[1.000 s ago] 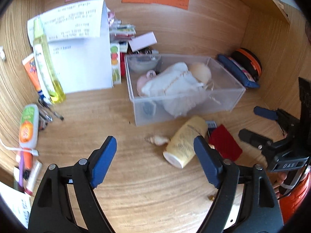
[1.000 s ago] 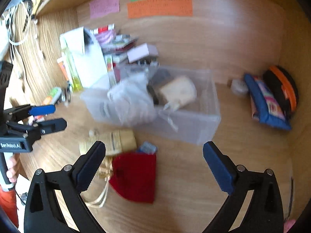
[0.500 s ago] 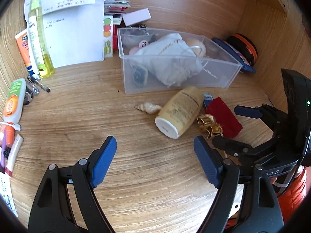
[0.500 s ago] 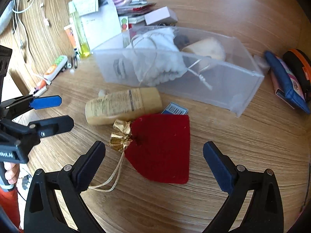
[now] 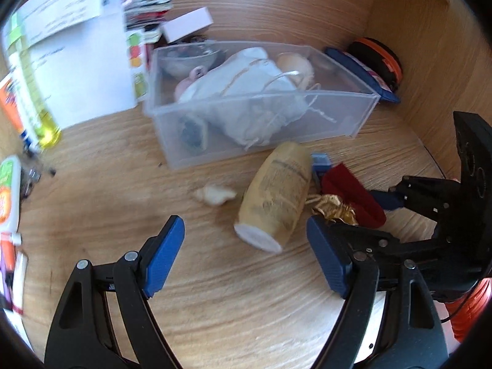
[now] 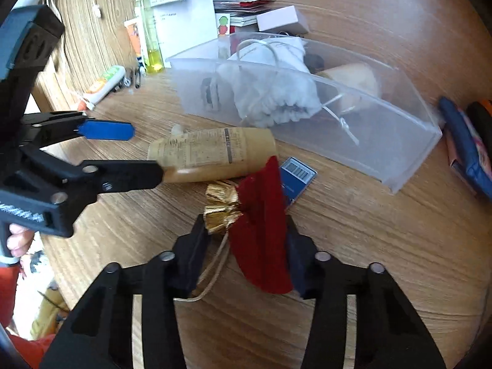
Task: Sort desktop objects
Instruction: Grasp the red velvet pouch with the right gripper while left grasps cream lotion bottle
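The red pouch is pinched by the right hand-held gripper just above the counter, probably for transfer into the clear bin. The left hand-held gripper is held spread around the bottle, apparently for pickup.

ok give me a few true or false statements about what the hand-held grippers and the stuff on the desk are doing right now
1. The right hand-held gripper is shut on the red pouch. True.
2. The left hand-held gripper grips the beige bottle. False: it is open, holding nothing.
3. The beige bottle lies on its side outside the clear bin. True.
4. The clear bin is empty. False: it holds a white drawstring bag and other items.
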{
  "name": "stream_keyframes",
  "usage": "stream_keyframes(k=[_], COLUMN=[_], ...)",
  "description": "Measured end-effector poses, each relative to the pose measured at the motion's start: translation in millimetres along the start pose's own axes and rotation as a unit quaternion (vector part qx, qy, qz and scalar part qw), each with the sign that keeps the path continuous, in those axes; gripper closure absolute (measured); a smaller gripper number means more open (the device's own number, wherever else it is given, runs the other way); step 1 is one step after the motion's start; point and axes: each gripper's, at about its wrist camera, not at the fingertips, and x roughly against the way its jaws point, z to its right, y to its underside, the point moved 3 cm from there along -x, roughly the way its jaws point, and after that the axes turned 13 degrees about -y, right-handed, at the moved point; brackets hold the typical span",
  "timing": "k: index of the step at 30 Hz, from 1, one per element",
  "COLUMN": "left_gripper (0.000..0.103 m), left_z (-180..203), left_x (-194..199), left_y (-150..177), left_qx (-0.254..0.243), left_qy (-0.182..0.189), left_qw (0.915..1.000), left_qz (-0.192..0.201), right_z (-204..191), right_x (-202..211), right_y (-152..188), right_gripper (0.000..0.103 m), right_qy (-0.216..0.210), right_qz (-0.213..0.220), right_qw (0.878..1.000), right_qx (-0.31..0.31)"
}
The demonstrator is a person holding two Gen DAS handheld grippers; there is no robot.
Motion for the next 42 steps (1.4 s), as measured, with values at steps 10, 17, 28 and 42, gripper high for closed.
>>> stream_keyframes(k=[10,17,28,42], left_gripper=[0.022,0.022,0.021,0.058], left_z=[31.9,56.1,75.4,100.2], left_x=[-18.8,-24.3,-36.4,-39.5], left_y=[-28.8,-31.8,-34.8,-28.6], left_qx=[-0.051,-0.07,-0.072,-0.123], left_qy=[0.04,0.044,0.049,-0.005], left_qw=[0.9975,0.9961,0.9947,0.9914], left_qz=[-0.025,-0.033,-0.055,-0.044], right_z=[27.5,35.2,47.4,45.6], right_x=[36.4,42.0,44.8,53.1], right_y=[12.8,22.7,39.4,54.9], right_gripper=[0.068,0.062,0.05,0.042], right_qy=[-0.029,-0.028,-0.023,-0.009], right_qz=[0.034,0.028,0.019,0.033], right_qw=[0.998,0.998,0.998,0.999], right_qx=[-0.046,-0.043,-0.047,-0.036])
